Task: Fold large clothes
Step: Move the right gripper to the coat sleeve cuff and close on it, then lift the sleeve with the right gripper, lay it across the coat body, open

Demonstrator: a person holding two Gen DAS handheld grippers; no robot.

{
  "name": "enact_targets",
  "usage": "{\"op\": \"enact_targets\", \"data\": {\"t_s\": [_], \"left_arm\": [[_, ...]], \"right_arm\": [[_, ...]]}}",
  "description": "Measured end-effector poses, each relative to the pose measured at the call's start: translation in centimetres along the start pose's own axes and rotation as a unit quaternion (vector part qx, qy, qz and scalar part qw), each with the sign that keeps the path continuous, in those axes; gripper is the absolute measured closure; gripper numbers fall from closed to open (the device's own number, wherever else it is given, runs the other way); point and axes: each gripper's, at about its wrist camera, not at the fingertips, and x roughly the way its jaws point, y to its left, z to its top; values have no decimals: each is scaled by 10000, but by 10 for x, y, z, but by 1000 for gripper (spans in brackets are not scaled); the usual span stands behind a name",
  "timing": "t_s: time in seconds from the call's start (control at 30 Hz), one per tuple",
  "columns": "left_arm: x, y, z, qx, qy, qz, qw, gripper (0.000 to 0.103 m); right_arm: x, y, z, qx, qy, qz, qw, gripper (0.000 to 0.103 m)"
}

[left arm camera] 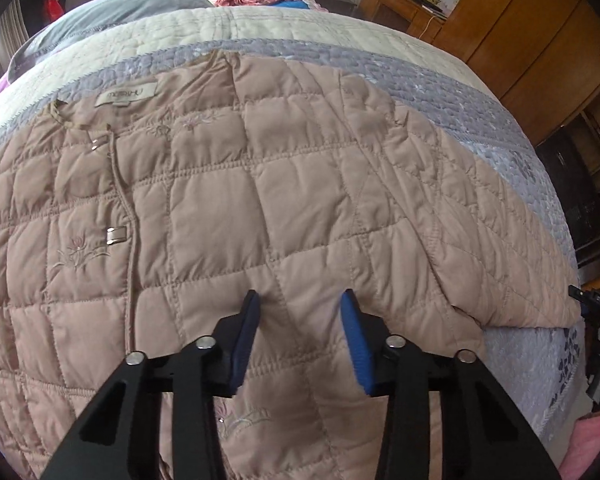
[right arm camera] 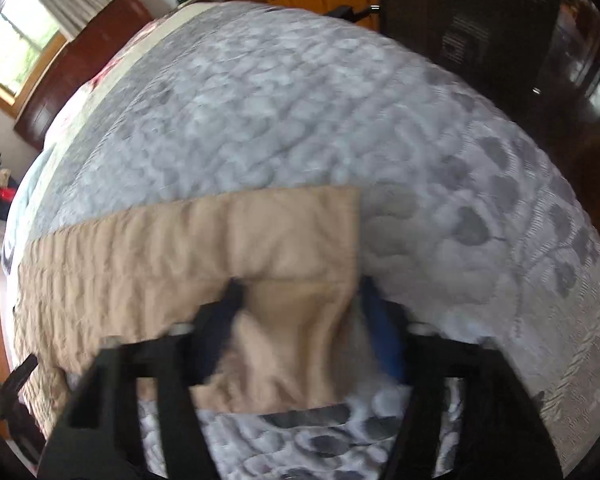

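Observation:
A beige quilted jacket (left arm camera: 260, 184) lies spread flat on the bed, collar label at the upper left and metal clasps down its front. My left gripper (left arm camera: 301, 296) points down onto it near the armpit seam. Its blue pads (left arm camera: 356, 332) stand apart, tips touching the fabric, which lies flat between them. In the blurred right wrist view, the jacket's sleeve (right arm camera: 204, 248) stretches across the bedspread. My right gripper (right arm camera: 301, 292) sits over the cuff end, where the fabric bunches up and fills the gap between the fingers.
A grey-lilac patterned bedspread (left arm camera: 480, 128) covers the bed, with a cream quilt and a grey pillow (left arm camera: 112, 12) farther back. Wooden cabinets (left arm camera: 540, 40) stand to the right. The bed's edge falls away at the right, next to dark furniture (right arm camera: 480, 40).

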Motion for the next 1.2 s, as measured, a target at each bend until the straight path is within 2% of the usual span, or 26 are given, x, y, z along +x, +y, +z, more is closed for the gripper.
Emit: {"op": "enact_targets", "data": {"t_s": [0.03,0.07,0.17,0.23,0.3,0.37,0.43,0.47,0.53,0.57,0.67,0.77,0.83,0.93,0.97,1.1,1.2], "left_arm": [[-1,1,-1,-16,-34,-5,10000,68],[-1,3,-1,-26,-56,-23,10000,71],[-3,10,-2,-73,-82,-80,9999,82],[-6,21,-5,-172,-89,-208,9996,83],[-4,27,-7,-214,-101,-280,9993,83],[-2,30,-8,-246,-114,-334,9991,83],[-4,31,-9,-232,-131,-366,9990,84],[-6,31,-10,-224,-123,-373,9990,84],[-14,37,-14,-212,-162,-341,9991,84],[-21,39,-15,-179,-229,-315,9991,84],[-39,48,-21,-56,-406,-218,9989,84],[-54,60,-28,-46,-487,-122,9987,83],[-63,70,-32,-82,-541,-68,9985,83],[-74,86,-36,-151,-624,43,9979,83],[-78,93,-38,-189,-643,58,9977,83],[-85,111,-44,-294,-692,101,9971,83],[-84,120,-46,-398,-671,47,9969,83]], "right_arm": [[0,6,0,-81,46,61,9999,82],[-1,14,-1,-151,100,218,9996,96],[-12,32,-2,-322,-105,408,9986,96],[-20,39,-4,-378,-306,562,9972,97],[-15,42,-5,-378,-222,290,9986,97],[0,42,-5,-317,51,-339,9989,97],[-3,41,-8,-232,10,-352,9991,98],[-12,47,-9,-204,-102,-211,9995,98],[-29,64,-9,-248,-313,392,9984,98],[-42,79,-12,-376,-417,778,9954,98],[-68,144,-23,-1112,-559,1500,9808,98],[-73,222,-43,-1876,-440,1669,9670,98],[-67,256,-55,-2164,-298,1820,9587,98],[-46,323,-71,-2686,-155,1682,9483,98],[-37,342,-80,-2845,-51,1762,9423,98],[-10,399,-109,-3191,406,2110,9230,98],[9,428,-123,-3291,791,2461,9082,98]]}}
